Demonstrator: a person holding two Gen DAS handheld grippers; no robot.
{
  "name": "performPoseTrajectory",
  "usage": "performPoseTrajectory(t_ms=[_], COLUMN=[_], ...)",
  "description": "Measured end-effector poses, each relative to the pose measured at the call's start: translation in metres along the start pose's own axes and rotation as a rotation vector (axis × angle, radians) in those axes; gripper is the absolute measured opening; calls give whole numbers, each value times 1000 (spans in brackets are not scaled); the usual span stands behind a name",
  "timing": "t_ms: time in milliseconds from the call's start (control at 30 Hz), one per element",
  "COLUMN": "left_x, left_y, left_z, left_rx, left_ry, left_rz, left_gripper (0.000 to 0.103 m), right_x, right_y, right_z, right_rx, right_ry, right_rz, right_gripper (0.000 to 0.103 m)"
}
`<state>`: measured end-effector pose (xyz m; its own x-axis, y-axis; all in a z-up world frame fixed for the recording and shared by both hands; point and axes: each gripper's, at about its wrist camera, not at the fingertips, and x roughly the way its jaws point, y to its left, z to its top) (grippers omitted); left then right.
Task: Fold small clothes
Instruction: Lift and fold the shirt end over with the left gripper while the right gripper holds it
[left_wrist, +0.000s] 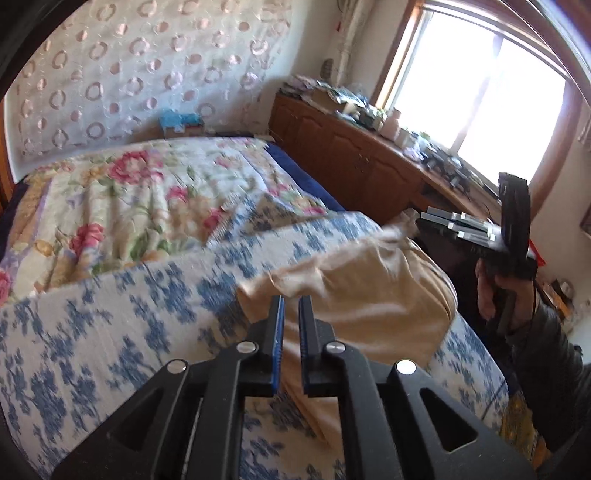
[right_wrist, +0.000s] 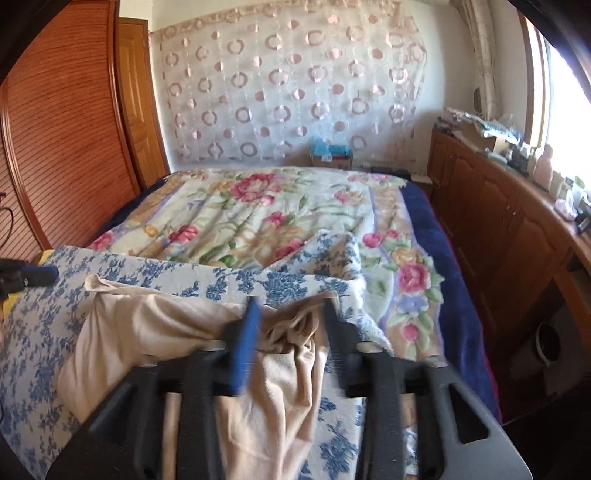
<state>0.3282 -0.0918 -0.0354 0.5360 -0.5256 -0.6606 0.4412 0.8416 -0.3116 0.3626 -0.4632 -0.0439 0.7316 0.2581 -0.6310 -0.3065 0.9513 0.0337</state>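
Folding stage: one beige garment (right_wrist: 147, 332) is seen spread on the blue-patterned cover (left_wrist: 110, 332) of the bed; by judgement a fold has been laid down and both ends are being let go.
Landmark: all places are given relative to the beige garment.
Left gripper (left_wrist: 291, 306): it is placed at the left end of the garment, with the fingertips just over its edge. A narrow gap is seen between the blue pads (left_wrist: 277, 350), and no cloth is seen inside it, so the jaws are judged as almost closed and empty.
Garment position: it is laid across the bed, between the two grippers. Its long axis is judged to run from the left gripper to the right one. A wrinkled bunch is seen at its right end.
Right gripper (right_wrist: 290, 317): it is placed at the right end, directly over the wrinkled bunch. The jaws are parted, and the cloth lies between them, but pressing by the pads cannot be seen. The picture is blurred there.
Key relation: the cloth lies straight ahead of both pairs of fingers and below them. The right hand is judged as nearer to loose material, so the next pinch is probably easier for it.
Background: a floral blanket (right_wrist: 258, 206) is seen beyond the garment, not touching it.
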Motion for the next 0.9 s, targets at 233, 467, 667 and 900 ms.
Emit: performPoseTrajectory(t_ms=[233,467,667,900], left_x=[32,66,81,64], left_y=[-13,-14,8,30], left_z=[-6,11,26,21], left_rx=[17,44,9,-66], left_ry=[84,111,75,59], left_rz=[-20,24,131,131], left_gripper=[4,4,5,5], right_x=[3,55,73,51], right_y=[-19,-24,-26,-16], right_z=[-12,-14,-5,4], right_rx=[57,87,109,62], right_ry=[85,211,218,131], right_rz=[14,82,178,-25], right_gripper=[55,55,10,12])
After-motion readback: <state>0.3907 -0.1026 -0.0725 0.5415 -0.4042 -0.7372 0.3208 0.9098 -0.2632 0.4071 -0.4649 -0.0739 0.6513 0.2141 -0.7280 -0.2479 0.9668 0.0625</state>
